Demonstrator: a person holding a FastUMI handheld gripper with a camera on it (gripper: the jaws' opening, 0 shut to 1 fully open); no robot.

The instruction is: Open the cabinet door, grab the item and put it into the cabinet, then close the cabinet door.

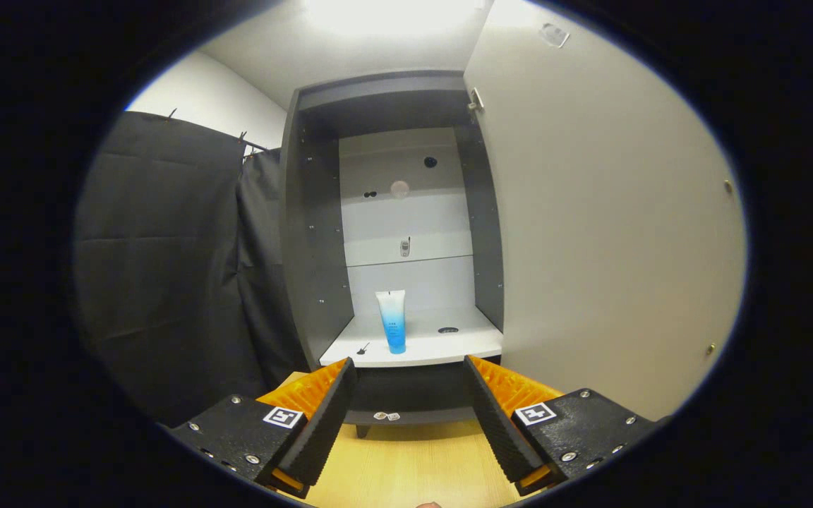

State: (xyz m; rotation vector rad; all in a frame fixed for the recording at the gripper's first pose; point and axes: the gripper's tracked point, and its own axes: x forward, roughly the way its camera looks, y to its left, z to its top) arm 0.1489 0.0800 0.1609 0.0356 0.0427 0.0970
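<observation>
So the door [618, 233] is swung wide open on the right, and the tube [392, 320] is already standing upright on the cabinet [315, 233] shelf [463, 347], cap down, a bit left of the middle. That looks like two of the three steps done: door opened, item placed inside. The gripper [410, 409] is spread wide with nothing between its fingers, sitting back from the cabinet over the wooden table [406, 466], with the tube well beyond the fingertips. A couple of small dark bits lie on the shelf near the tube, can't tell what they are, and there's a small fitting on the back panel higher up. Black cloth [166, 268] hangs on the left. My guess is all that's left is closing the door, which means getting over to the right and pushing that big panel back round on its hinges. Only worry I'd have is the door's edge is pretty far out, so it needs a decent sweep to shut fully.
</observation>
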